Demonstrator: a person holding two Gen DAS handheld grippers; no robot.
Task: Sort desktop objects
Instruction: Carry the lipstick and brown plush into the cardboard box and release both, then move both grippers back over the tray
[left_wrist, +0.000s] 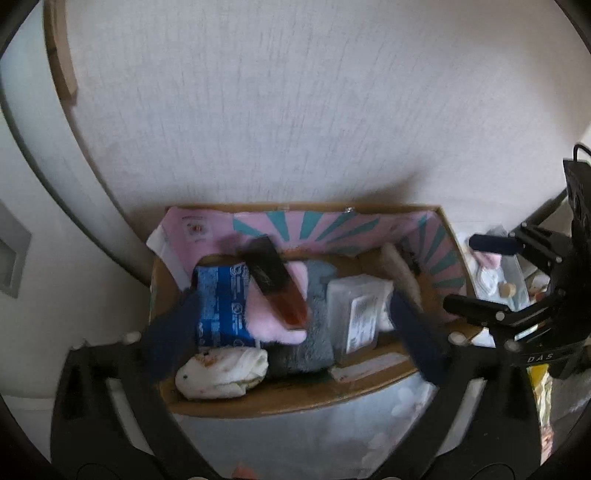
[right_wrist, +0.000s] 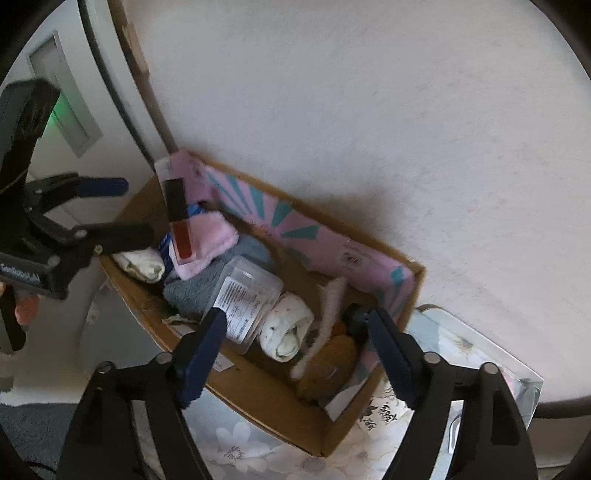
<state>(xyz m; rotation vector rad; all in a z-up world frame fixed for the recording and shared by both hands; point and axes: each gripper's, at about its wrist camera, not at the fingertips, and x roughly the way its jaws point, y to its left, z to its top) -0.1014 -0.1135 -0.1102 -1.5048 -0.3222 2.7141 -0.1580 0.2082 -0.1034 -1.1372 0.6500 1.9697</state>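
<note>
An open cardboard box (left_wrist: 284, 400) (right_wrist: 258, 391) with a pink and teal lining stands against the wall. It holds a blue packet (left_wrist: 221, 306), a pink cloth (left_wrist: 273, 317) (right_wrist: 210, 240), a grey towel (left_wrist: 314, 343), a clear labelled container (left_wrist: 354, 314) (right_wrist: 247, 295) and rolled white socks (left_wrist: 221, 373) (right_wrist: 288, 325). A red tube with a black cap (left_wrist: 275, 284) (right_wrist: 181, 221) is tilted over the pink cloth, blurred and free of any pad. My left gripper (left_wrist: 293, 332) (right_wrist: 122, 210) is wide open above the box. My right gripper (right_wrist: 295, 350) (left_wrist: 476, 275) is open over the box's right end, holding nothing.
A textured white wall (right_wrist: 369, 129) rises right behind the box. The box rests on a clear floral-patterned bin (right_wrist: 461, 354) (left_wrist: 314, 435). A wooden trim (left_wrist: 61, 55) and a white panel (right_wrist: 66, 96) stand to the left. A person's hand (right_wrist: 26, 308) holds the left gripper.
</note>
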